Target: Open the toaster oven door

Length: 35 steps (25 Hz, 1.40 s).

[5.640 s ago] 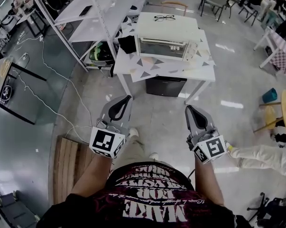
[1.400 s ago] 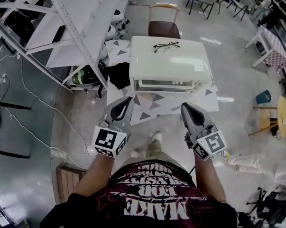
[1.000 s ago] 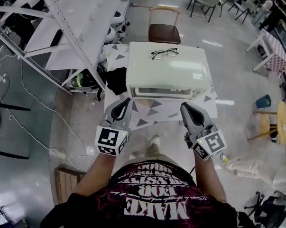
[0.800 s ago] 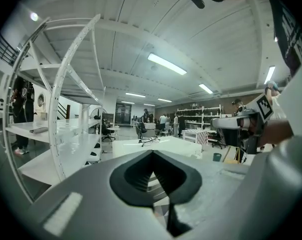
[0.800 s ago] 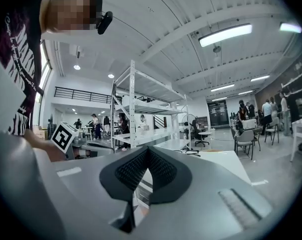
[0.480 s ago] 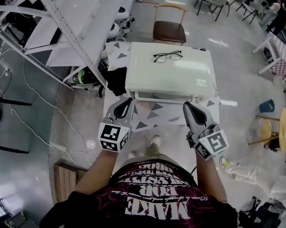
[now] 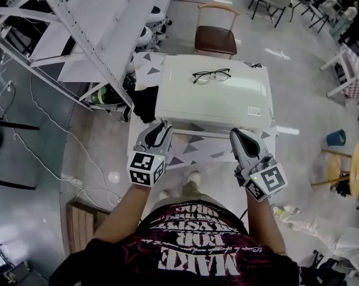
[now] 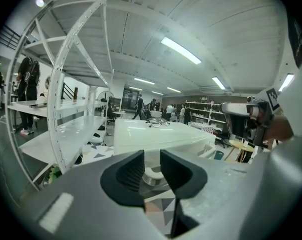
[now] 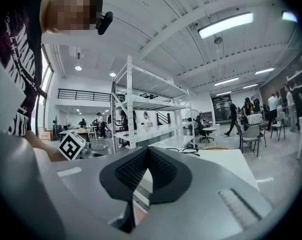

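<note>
The cream toaster oven [image 7: 212, 97] stands on a small table with a triangle pattern [image 7: 194, 151], seen from above. Its front face is almost hidden under the top's front edge, and no open door shows. Black glasses [image 7: 211, 75] lie on its top. My left gripper [image 7: 163, 128] sits at the oven's front left corner, its jaws open by a narrow gap [image 8: 152, 156], with a pale rounded part of the oven front showing through. My right gripper [image 7: 234, 133] hovers near the front right corner, shut on nothing [image 9: 147, 151]. The right gripper view shows the oven top [image 9: 226, 161].
A wooden chair [image 7: 215, 37] stands behind the table. A white shelving rack [image 7: 90, 34] runs along the left. A dark cloth [image 7: 144, 106] lies by the oven's left side. A blue bucket [image 7: 336, 137] and a round stool [image 7: 355, 159] sit at the right.
The person has walked up to the table, so the oven is now close under both grippers. The left gripper has reached forward to the oven's front left corner. The right gripper holds its place.
</note>
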### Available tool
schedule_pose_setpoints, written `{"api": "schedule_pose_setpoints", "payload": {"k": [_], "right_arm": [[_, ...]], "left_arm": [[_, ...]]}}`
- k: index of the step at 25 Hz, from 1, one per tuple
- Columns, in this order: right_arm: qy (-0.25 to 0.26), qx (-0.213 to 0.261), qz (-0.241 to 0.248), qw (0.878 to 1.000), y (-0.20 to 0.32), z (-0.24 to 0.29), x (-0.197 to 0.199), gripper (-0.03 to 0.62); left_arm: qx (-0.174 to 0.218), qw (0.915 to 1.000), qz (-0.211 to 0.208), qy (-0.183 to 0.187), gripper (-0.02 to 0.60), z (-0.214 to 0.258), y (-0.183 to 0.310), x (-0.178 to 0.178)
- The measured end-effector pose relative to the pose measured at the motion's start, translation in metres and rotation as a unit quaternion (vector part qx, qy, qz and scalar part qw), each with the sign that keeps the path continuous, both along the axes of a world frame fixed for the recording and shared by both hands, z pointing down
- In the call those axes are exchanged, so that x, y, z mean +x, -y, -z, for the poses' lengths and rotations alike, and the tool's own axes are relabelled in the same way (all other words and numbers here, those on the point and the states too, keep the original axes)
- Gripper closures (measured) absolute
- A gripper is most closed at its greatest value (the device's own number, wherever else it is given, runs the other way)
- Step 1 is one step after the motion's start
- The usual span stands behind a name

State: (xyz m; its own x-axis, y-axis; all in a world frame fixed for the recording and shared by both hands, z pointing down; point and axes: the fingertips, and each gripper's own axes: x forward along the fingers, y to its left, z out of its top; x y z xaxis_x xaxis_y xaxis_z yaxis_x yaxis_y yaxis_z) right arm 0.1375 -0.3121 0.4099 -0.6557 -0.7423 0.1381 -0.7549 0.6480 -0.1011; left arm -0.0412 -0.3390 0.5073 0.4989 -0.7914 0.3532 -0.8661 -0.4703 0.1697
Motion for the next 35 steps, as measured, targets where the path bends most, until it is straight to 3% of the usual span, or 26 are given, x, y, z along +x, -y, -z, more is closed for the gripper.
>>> {"api": "schedule_pose_setpoints", "payload": {"k": [10,18,23,35], "right_arm": [[0.003,-0.007,0.001,1.0,0.016,-0.005,0.012,0.571],[0.007,-0.009,0.0,1.0,0.019,-0.006,0.015,0.571],[0.011,-0.008,0.008,1.0,0.013,-0.005,0.007,0.571],[0.015,0.004,-0.017,1.0,-0.025,0.003,0.009,0.571]], "left_arm": [[-0.042,0.9986,0.022,0.021,0.431,-0.033,0.015,0.004],[-0.048,0.9978,0.041,0.019,0.423,-0.034,0.021,0.003],[-0.049,0.9964,0.053,0.045,0.434,-0.034,0.021,0.006],[-0.03,0.9975,0.032,0.055,0.437,-0.038,0.004,0.008]]}}
